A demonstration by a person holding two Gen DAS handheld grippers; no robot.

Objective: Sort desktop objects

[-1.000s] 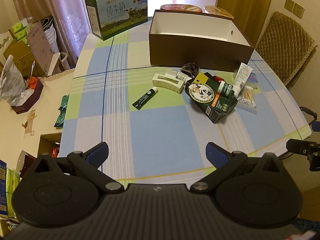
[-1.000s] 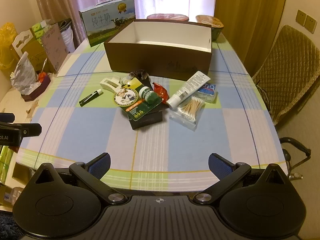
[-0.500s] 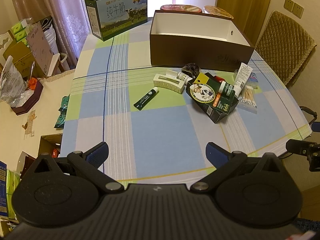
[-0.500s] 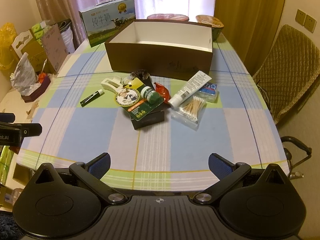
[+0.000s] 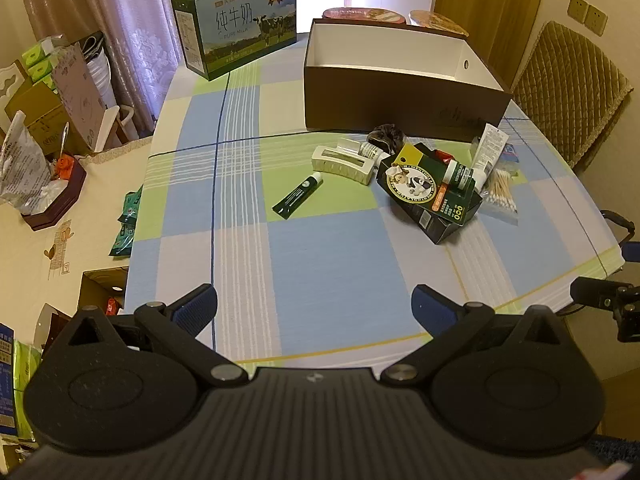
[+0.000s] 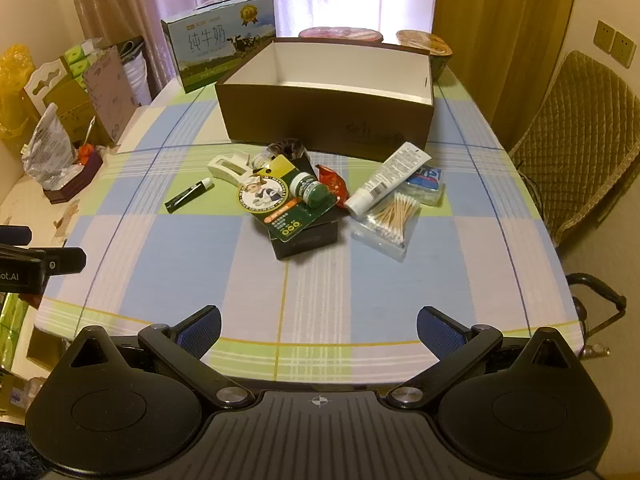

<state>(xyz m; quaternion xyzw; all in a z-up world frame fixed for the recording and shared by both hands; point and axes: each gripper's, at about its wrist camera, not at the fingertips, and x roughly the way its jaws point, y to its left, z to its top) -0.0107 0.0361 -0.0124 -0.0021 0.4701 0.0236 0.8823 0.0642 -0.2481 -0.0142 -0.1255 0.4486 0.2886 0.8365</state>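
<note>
A: Tool state, both sides?

B: Left gripper (image 5: pixel 314 306) has its blue-padded fingers (image 5: pixel 198 308) spread wide apart with nothing between them, over the near edge of the table. Right gripper (image 6: pixel 318 326) likewise: fingers far apart, empty, over the near edge.

A: Work surface?

B: Table under a checked blue, green and white cloth (image 6: pixel 180 264). An open brown cardboard box with a white inside (image 6: pixel 332 92) stands at the far middle; no contents visible from either view.

A: Items to sort?

B: Clustered just in front of the box. A black rectangular box (image 6: pixel 308 236) carries a green card blister pack with a round cartoon label and a green bottle (image 6: pixel 280 200), lying tilted on top. To its left, a cream plastic hair claw (image 5: pixel 342 160), and left of that, apart from the pile, a small dark green tube with a white cap (image 5: pixel 298 196). Behind the pile, a dark fabric scrunchie (image 5: pixel 386 136) near the box wall. To the right, a white squeeze tube (image 6: pixel 388 182), a red wrapper (image 6: pixel 332 180), a clear bag of wooden cotton swabs (image 6: pixel 394 220), and a blue and white packet (image 6: pixel 426 180) touching the swab bag.

A: Background?

B: Green and blue milk carton with a handle (image 5: pixel 236 24) at the far left corner of the table.
</note>
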